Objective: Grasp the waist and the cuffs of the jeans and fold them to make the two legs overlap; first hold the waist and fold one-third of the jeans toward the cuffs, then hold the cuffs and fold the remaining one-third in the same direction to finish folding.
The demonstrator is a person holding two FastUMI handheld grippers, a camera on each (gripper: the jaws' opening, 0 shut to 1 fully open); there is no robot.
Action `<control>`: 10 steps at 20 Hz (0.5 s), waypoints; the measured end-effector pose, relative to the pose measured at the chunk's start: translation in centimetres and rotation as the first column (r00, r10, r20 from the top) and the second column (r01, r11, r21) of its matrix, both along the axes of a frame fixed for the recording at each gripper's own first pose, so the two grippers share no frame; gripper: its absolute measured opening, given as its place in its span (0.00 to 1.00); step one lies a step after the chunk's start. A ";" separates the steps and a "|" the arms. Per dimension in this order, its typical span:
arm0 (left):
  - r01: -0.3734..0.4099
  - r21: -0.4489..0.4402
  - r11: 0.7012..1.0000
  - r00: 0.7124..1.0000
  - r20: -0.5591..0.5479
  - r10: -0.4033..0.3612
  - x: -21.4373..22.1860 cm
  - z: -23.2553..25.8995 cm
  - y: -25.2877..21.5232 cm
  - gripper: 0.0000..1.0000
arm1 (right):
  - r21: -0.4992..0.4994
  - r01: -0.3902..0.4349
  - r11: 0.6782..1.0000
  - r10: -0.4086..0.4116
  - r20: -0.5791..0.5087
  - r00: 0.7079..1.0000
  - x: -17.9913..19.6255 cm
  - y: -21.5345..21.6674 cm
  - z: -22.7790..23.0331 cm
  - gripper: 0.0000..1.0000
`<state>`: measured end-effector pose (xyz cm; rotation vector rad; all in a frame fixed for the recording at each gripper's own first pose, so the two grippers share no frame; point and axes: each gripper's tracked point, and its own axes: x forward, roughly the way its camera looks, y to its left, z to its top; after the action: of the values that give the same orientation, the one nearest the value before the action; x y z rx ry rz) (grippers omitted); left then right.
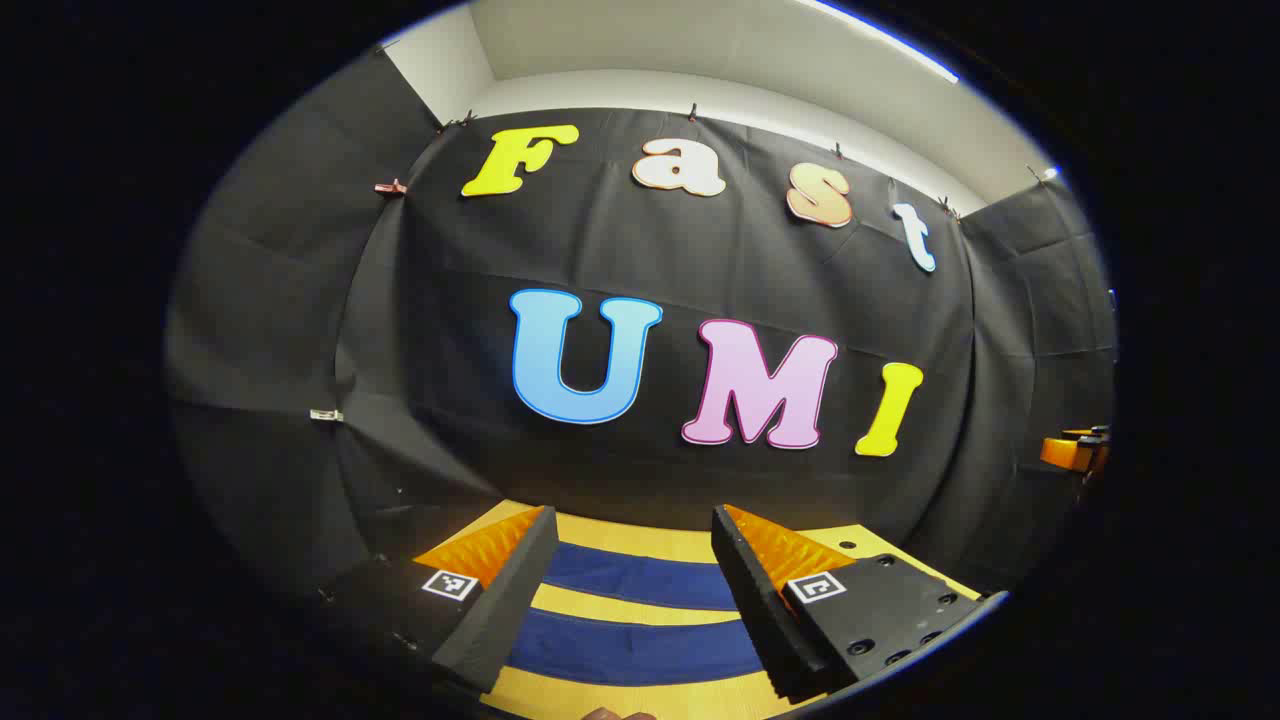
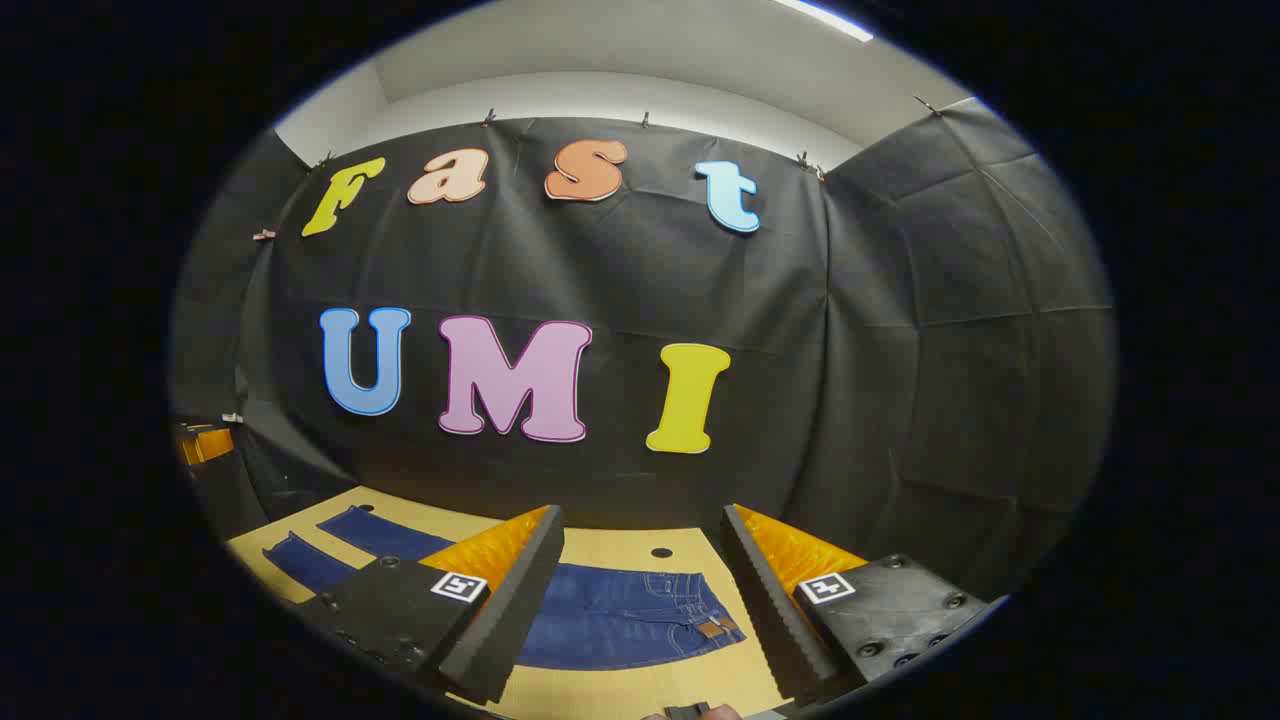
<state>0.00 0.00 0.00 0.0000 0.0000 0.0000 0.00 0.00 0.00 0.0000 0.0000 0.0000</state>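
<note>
Jeans (image 2: 620, 620) lie flat on the table (image 2: 620, 545), legs apart, long axis running left-right. Waist sits ahead of the right gripper (image 2: 640, 600), cuffs ahead of the left gripper (image 1: 630, 590). Both grippers spread wide, empty, hovering above the cloth.

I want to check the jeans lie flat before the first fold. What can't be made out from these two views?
- Cuffs: in the left gripper view the left gripper and its fingers hide both ends of the legs of the jeans.
- Waist edge: in the right gripper view the right gripper's fingers cover part of it.
- Near table edge: cut off at the bottom.
</note>
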 end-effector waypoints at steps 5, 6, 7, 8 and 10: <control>0.019 -0.012 1.000 1.000 0.003 -0.019 0.0 0.1 -1.0 0.96 | 0.000 -0.003 1.000 0.003 0.000 1.000 -0.1 0.0 0.1 0.97; 0.019 -0.008 1.000 1.000 0.001 -0.019 -0.1 0.2 -1.0 0.96 | -0.001 -0.005 1.000 0.005 -0.003 1.000 -0.1 0.1 0.0 0.97; 0.020 -0.006 1.000 1.000 -0.002 -0.020 -0.2 0.0 -1.0 0.96 | -0.003 -0.009 1.000 0.009 -0.004 1.000 -0.1 0.2 0.0 0.97; 0.021 -0.003 1.000 1.000 -0.005 -0.021 -0.3 0.0 -0.9 0.96 | -0.005 -0.011 1.000 0.011 -0.004 1.000 -0.1 0.3 0.0 0.97; 0.016 0.001 1.000 1.000 -0.009 -0.016 -0.6 0.0 -0.3 0.96 | -0.003 -0.011 1.000 0.011 -0.004 1.000 0.0 0.3 -0.1 0.97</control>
<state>-0.56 -0.35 -0.02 0.0008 0.0088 -0.0165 -0.04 0.29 -0.10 -0.0033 0.0040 0.0107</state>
